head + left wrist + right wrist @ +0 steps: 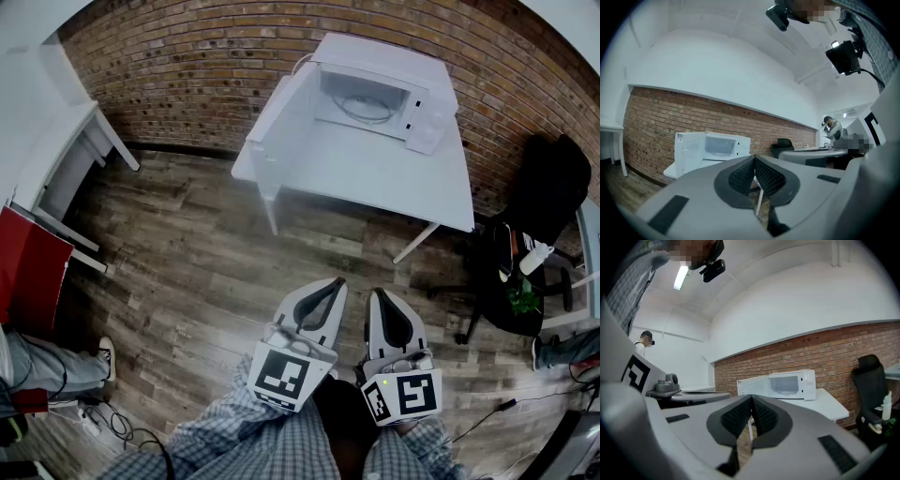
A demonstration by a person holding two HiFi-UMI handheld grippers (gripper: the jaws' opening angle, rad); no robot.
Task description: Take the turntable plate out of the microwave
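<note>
Left gripper [331, 284] and right gripper [379, 294] side by side over the wooden floor [187, 253], held level, aimed at the white table [375, 183] and well apart from it. Fingers [740, 176] of the left closed tip to tip, nothing between; fingers [736, 417] of the right likewise together and empty. On the table, against the brick wall [187, 56], a white microwave [427, 94] with its door [281, 117] swung wide open. Turntable plate [366, 108] lying flat inside the cavity. Beside the table, to the right, a black office chair [553, 183]
</note>
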